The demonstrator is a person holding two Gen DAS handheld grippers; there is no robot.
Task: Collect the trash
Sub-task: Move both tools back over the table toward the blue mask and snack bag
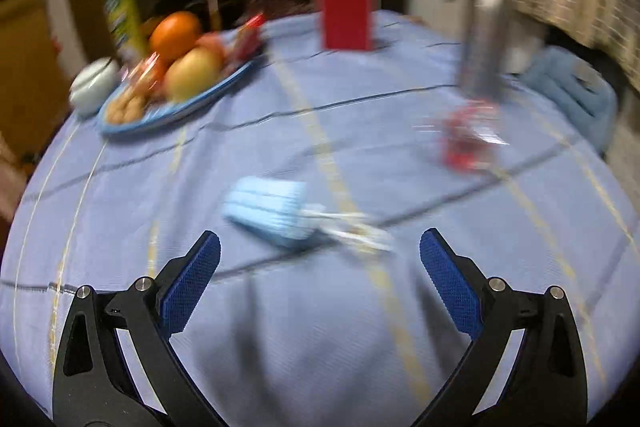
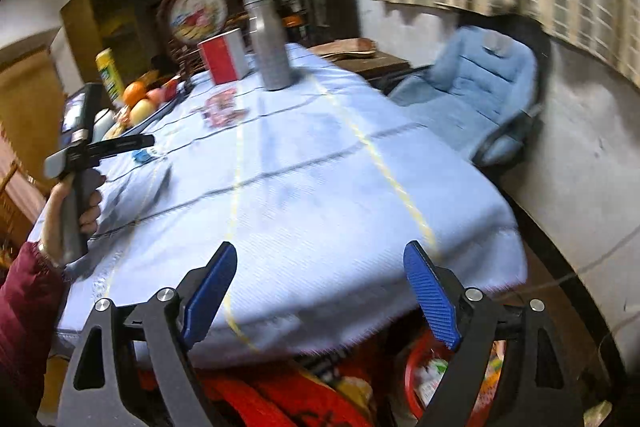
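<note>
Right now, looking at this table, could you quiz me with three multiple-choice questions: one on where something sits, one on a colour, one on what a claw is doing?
1. Where does the crumpled face mask lie?
A. on the fruit plate
B. on the tablecloth just ahead of the left claw
C. on the chair

2. What colour is the box at the table's far side?
A. red
B. green
C. white

3. How is the left claw standing?
A. shut on the mask
B. shut on the steel bottle
C. open, holding nothing

Answers:
1 B: the mask rests on the blue tablecloth between and beyond the claw's fingers.
2 A: its faces show plain red.
3 C: its blue pads stand wide apart with only cloth between them.
</note>
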